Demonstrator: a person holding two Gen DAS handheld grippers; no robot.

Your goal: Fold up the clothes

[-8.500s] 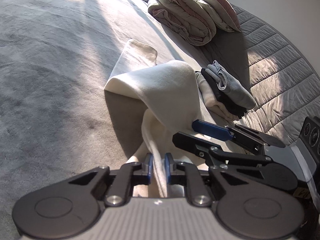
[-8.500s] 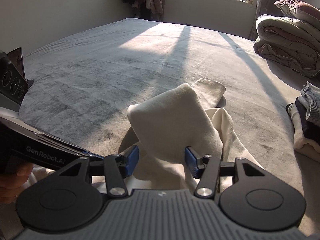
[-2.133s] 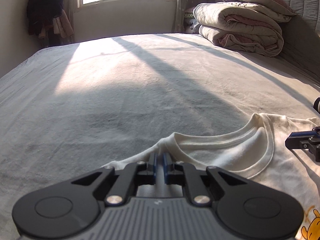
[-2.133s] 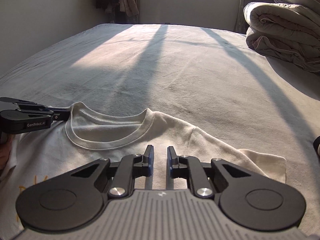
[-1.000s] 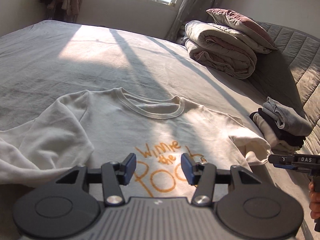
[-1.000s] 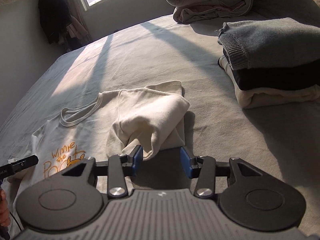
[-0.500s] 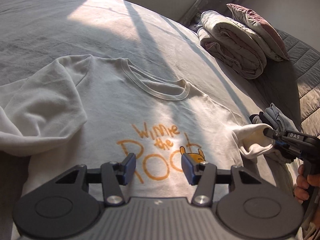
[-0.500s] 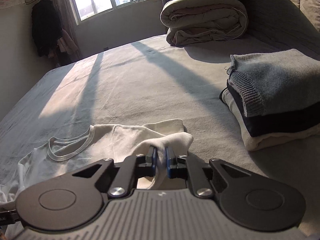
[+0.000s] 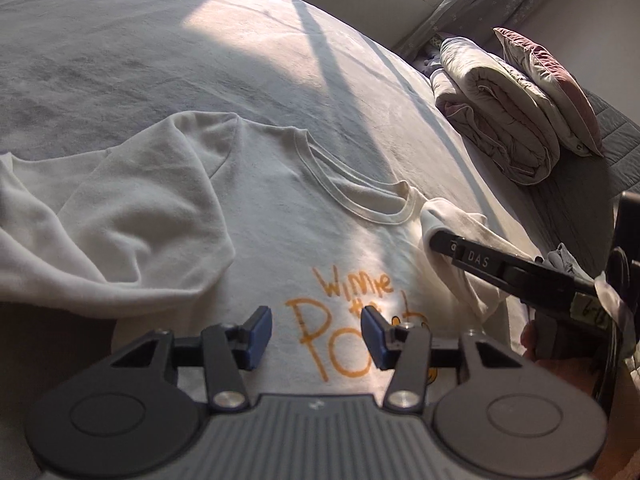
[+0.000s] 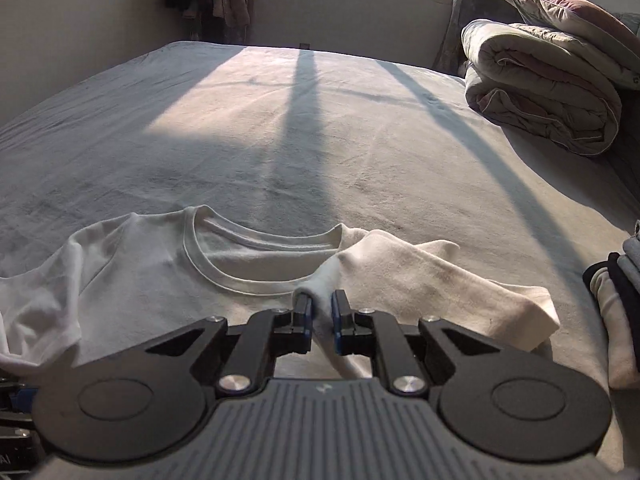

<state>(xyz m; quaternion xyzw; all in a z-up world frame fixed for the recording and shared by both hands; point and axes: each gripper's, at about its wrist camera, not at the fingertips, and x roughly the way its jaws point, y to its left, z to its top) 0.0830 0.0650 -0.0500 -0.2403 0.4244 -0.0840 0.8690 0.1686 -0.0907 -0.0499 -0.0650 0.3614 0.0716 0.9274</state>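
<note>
A cream sweatshirt with orange lettering lies face up on the grey bed, collar toward the window. My left gripper hovers open over the lettering with nothing between its fingers. My right gripper is shut on the cuff of the sweatshirt's right sleeve and holds it just below the collar, the sleeve folded across the chest. In the left wrist view the right gripper comes in from the right with the sleeve draped under it. The left sleeve lies bunched on the left.
A rolled duvet and a pillow sit at the head of the bed on the right. A stack of folded clothes lies at the right edge. The grey bedspread stretches toward the window.
My right gripper shut on the right sleeve's cuff and carried it left across the sweatshirt to the collar. My left gripper stayed open and drifted slightly over the lettering.
</note>
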